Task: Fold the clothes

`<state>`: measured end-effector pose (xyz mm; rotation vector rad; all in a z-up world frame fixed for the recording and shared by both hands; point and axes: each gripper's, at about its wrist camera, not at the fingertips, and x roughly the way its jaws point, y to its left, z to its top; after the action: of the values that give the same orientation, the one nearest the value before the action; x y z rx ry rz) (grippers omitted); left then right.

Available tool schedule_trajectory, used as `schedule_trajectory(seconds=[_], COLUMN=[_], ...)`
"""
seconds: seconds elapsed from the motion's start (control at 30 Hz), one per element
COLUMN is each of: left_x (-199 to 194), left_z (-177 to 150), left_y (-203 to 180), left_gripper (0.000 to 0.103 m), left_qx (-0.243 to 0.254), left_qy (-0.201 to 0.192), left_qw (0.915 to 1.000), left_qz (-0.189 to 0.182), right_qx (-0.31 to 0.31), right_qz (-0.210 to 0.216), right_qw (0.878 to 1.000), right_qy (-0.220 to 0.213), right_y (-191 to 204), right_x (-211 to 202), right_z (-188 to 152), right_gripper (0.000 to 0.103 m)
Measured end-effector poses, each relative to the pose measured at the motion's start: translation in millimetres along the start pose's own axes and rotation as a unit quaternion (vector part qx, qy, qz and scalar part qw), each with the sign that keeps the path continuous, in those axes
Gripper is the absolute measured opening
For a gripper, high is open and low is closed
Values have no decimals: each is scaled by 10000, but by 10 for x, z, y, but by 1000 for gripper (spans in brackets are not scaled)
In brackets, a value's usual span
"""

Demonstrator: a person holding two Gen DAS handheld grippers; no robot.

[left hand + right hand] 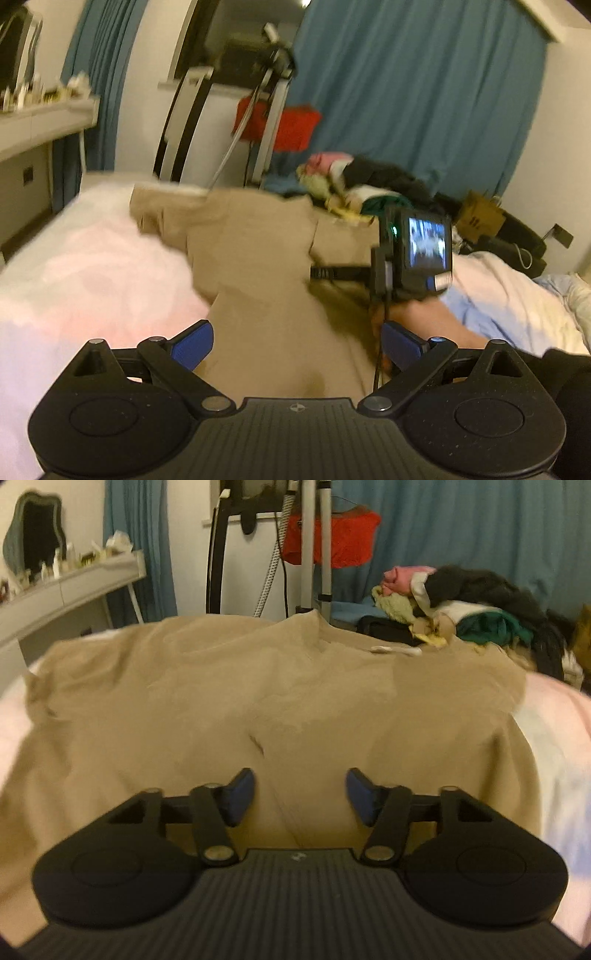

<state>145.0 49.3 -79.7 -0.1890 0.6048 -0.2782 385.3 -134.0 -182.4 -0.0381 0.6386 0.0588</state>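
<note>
Pale bedding (554, 738) lay under a tan garment (258, 701), spread flat and running away from me toward the clothes pile (461, 605). My right gripper (301, 797) hung just over its near edge, jaws apart with nothing pinched. My left gripper (297, 343) also stood wide and empty over the cloth (the right one showed in its view, off to the right). Blur hid the sleeves and the near hem, so I couldn't tell which end faced me.

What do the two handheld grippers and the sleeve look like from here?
Both the left gripper and the right gripper are matte black, with ribbed bodies, silver pivot pins and blue finger pads. The right one carries a lit screen and a black cable. A dark sleeve shows.
</note>
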Motion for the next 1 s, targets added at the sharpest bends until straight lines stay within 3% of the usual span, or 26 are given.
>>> schedule_trajectory(seconds=[0.03, 0.1, 0.17, 0.37, 0.57, 0.63, 0.7, 0.77, 1.0], left_x=[19, 18, 20, -160, -447, -544, -600, -641, -555], left_z=[-13, 0, 1, 47, 98, 123, 149, 161, 172], left_y=[40, 78, 103, 187, 96, 57, 34, 29, 276], left_gripper=[98, 98, 98, 98, 98, 99, 99, 100, 100], left_qx=[-39, -58, -42, -316, -186, -113, -64, -64, -568], left_qy=[8, -92, -110, -329, -549, -654, -699, -714, -550], left_qw=[10000, 9999, 9999, 9990, 9983, 9977, 9974, 9974, 9969], left_qz=[-38, -81, 16, -30, 92, 120, 130, 115, 37], right_qx=[-72, -28, -33, -590, -830, -951, -1083, -1301, -2114], right_qz=[-54, -83, -39, 345, 319, 318, 500, 756, 1633], right_qw=[10000, 10000, 10000, 9974, 9956, 9945, 9919, 9855, 9601], right_qy=[-24, -31, -52, -232, -291, -305, -443, -780, -834], right_y=[34, 56, 78, 311, 461, 555, 646, 812, 1704], right_x=[34, 67, 22, -295, -513, -589, -649, -743, -487], right_z=[20, 66, 94, 65, 91, 145, 214, 270, 483], right_gripper=[43, 15, 8, 5, 9, 22, 71, 74, 74])
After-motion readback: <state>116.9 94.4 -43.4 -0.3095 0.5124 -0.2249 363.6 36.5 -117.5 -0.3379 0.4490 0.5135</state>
